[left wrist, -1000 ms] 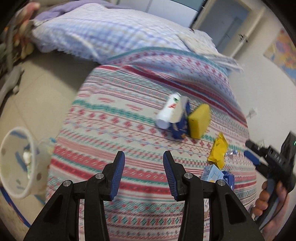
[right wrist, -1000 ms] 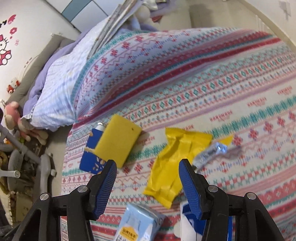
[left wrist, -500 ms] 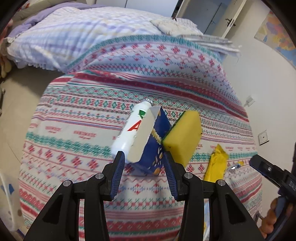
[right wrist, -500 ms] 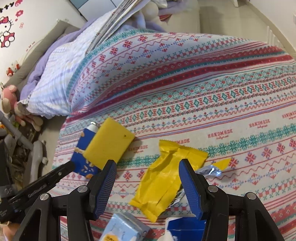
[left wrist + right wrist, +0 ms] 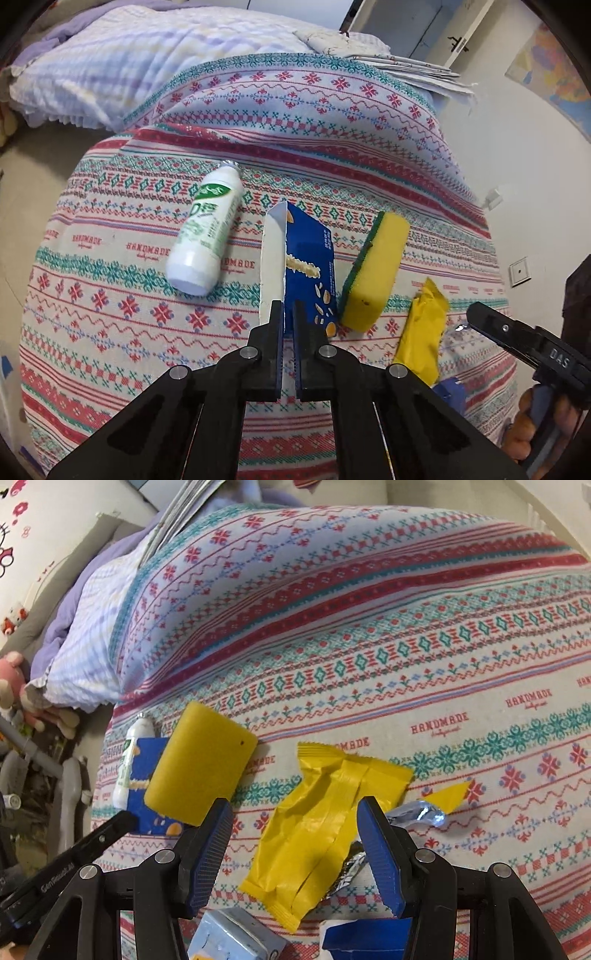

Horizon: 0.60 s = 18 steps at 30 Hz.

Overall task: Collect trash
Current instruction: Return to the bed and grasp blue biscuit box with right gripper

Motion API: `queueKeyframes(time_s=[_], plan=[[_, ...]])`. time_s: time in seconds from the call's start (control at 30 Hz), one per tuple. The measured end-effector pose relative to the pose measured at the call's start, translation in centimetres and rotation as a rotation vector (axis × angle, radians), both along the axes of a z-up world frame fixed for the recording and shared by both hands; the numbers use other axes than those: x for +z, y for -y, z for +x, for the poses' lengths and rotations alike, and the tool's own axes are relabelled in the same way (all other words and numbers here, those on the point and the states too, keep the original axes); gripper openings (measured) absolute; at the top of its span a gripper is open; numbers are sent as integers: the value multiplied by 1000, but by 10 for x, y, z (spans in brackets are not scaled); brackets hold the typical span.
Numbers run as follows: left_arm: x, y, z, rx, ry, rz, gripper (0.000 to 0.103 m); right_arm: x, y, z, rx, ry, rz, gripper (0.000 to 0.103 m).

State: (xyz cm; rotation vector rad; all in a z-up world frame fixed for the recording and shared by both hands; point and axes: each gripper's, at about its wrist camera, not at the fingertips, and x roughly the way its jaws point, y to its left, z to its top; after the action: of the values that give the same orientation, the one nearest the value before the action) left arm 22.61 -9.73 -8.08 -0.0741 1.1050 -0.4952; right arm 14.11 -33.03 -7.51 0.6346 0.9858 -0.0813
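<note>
Pinching the open flap of the flattened blue cardboard box (image 5: 310, 273) on the patterned bed (image 5: 110, 332), our left tongs (image 5: 289, 314) are narrow; our right tongs (image 5: 295, 812) gape over the crumpled yellow wrapper (image 5: 325, 819). Next, lift it binward.

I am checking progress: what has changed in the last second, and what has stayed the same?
The left gripper moved forward to the blue carton and shut on its edge. The right gripper stays open over the yellow wrapper. The sponge and bottle lie where they were.
</note>
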Motion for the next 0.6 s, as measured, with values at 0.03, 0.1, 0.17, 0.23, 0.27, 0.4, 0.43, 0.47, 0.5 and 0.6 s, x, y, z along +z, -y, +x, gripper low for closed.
queueKeyframes(time_s=[0.03, 0.1, 0.17, 0.23, 0.27, 0.4, 0.43, 0.47, 0.5, 0.6], plan=[[1, -1, -1, 0, 0, 0, 4, 0, 2, -2, -8, -1, 14, 61], [2, -4, -3, 1, -7, -10, 3, 3, 6, -10, -20, -1, 41, 61], [7, -6, -6, -1, -16, -23, 2, 9, 8, -19, -16, 1, 52, 61], [15, -8, -11, -11, -9, -26, 0, 11, 6, -31, 10, -25, 33, 61], [19, -9, -15, -14, 0, -19, 0, 11, 4, -39, 19, -38, 21, 61], [29, -21, -26, -16, 7, -21, 0, 11, -3, -74, 54, -94, -71, 68], [31, -24, -28, -13, 6, -28, 0, 11, -3, -78, 56, -104, -85, 70], [34, -28, -32, -7, 7, -35, 0, 10, -3, -81, 59, -115, -95, 71], [37, -34, -35, 0, 6, -44, 0, 7, -2, -83, 65, -128, -102, 71], [46, -51, -41, 15, 1, -81, 0, -4, -4, -88, 68, -171, -105, 71]])
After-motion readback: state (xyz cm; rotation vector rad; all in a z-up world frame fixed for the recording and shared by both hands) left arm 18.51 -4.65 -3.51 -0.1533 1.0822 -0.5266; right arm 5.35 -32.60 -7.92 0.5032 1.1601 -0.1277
